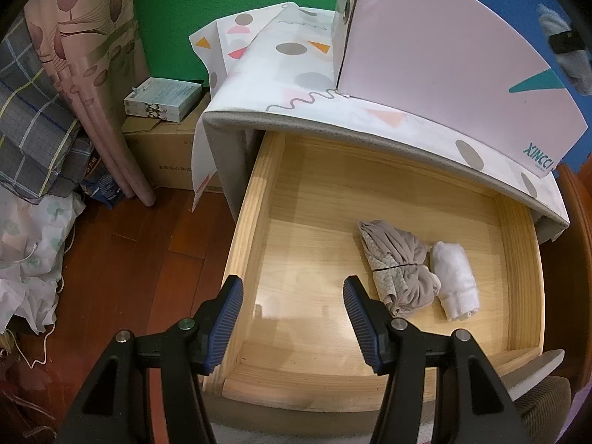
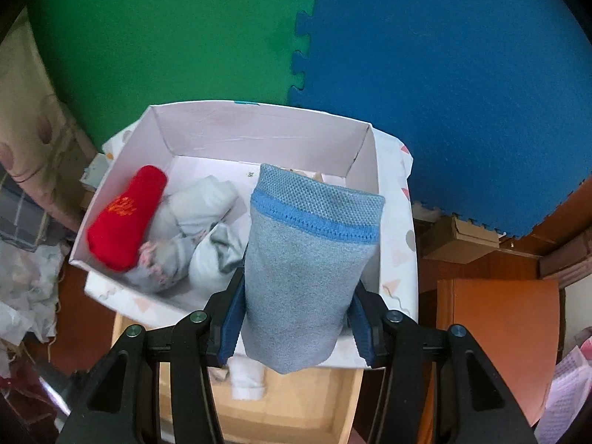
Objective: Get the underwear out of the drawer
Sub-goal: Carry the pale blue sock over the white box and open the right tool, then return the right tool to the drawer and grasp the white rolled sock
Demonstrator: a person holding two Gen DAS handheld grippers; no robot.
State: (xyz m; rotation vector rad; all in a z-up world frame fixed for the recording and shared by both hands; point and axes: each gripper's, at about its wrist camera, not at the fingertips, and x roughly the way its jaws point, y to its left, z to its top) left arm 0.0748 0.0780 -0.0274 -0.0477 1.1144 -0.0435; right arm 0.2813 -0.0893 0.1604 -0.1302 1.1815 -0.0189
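Observation:
The wooden drawer (image 1: 255,199) stands pulled out. On its bottom lie a beige bundle of underwear (image 1: 401,264) and a white rolled item (image 1: 454,277) side by side. My left gripper (image 1: 293,290) hangs open over the drawer's near left corner with nothing between its fingers. My right gripper (image 2: 296,318) is shut on a grey-blue rolled piece of underwear (image 2: 307,259) with a blue band. It holds the roll above the front edge of the white box (image 2: 259,122) on the cabinet top. Inside that box lie a red roll (image 2: 125,214) and pale grey pieces (image 2: 199,222).
The box stands on the patterned cabinet top (image 1: 296,74) above the drawer. Cardboard boxes (image 1: 162,148), folded bedding (image 1: 40,118) and loose cloth (image 1: 29,251) crowd the wooden floor at left. Green and blue foam mats (image 2: 444,74) cover the wall. A brown cabinet (image 2: 495,333) sits at right.

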